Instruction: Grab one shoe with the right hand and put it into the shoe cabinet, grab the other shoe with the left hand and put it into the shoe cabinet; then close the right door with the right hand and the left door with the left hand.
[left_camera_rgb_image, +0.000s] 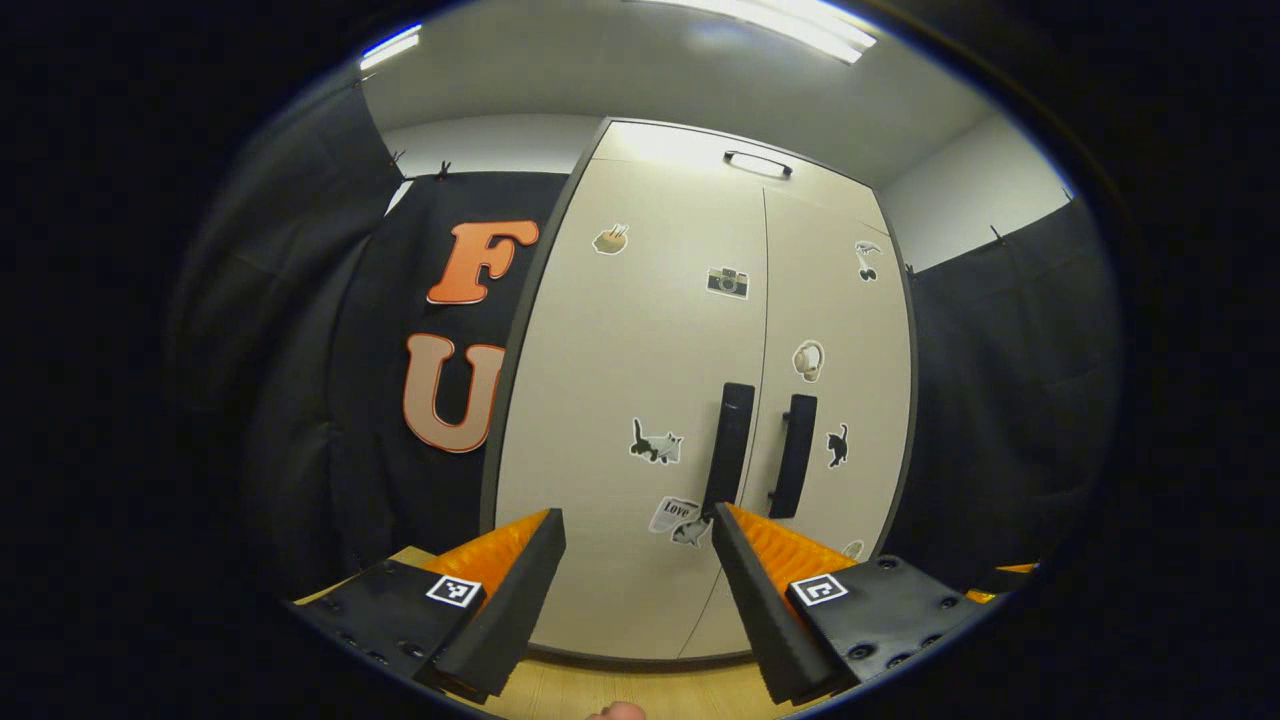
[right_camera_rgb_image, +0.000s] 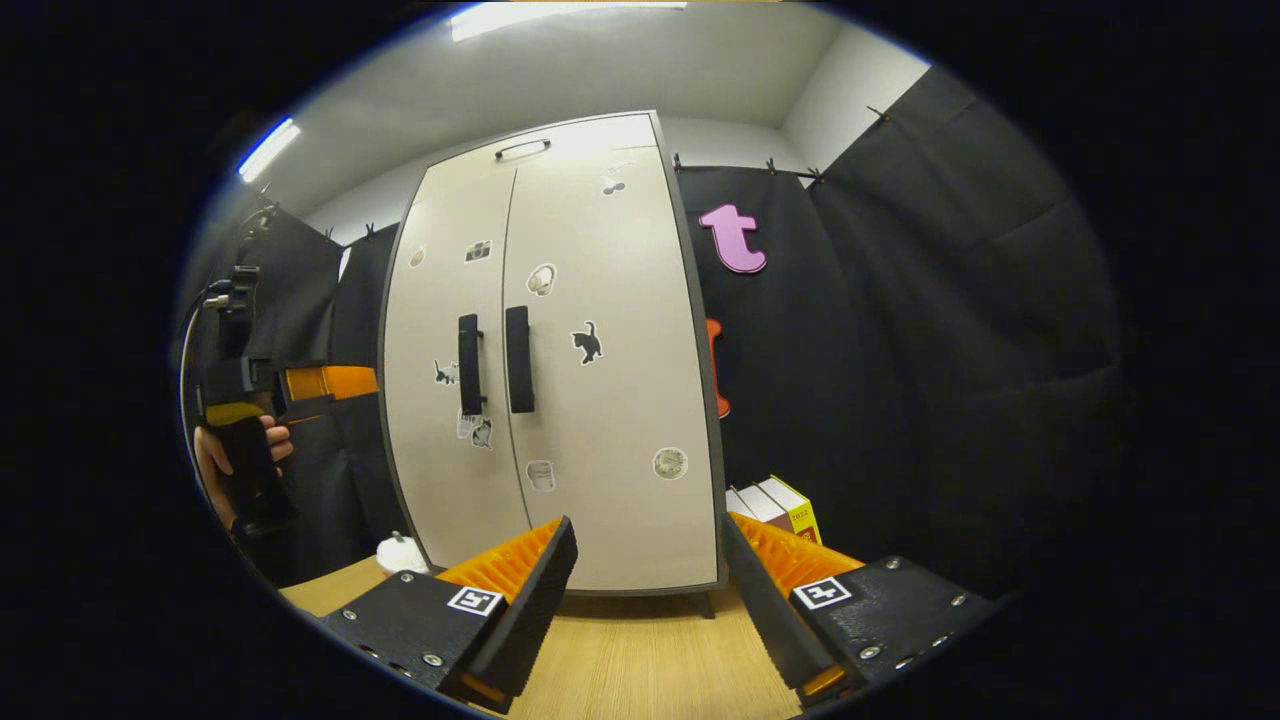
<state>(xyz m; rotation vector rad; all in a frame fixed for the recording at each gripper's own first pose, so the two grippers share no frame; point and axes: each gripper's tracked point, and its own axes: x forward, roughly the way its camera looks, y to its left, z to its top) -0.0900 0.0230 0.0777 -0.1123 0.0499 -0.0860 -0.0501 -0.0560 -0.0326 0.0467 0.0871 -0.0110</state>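
Both doors of the shoe cabinet (left_camera_rgb_image: 700, 400) are shut at the frame's center, handles side by side. At lower center the left gripper (left_camera_rgb_image: 638, 560) gapes wide, empty. Right gripper (right_camera_rgb_image: 650, 565) likewise spreads wide, empty, below the cabinet (right_camera_rgb_image: 550, 350); books (right_camera_rgb_image: 775, 505) stand lower right.

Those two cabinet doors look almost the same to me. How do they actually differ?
The left door carries more stickers, among them a camera, while the right door has fewer, among them a black cat. In the right gripper view the left door looks narrower, though the fisheye lens may cause that. Both are pale, shut, and have a dark vertical handle at the middle seam.
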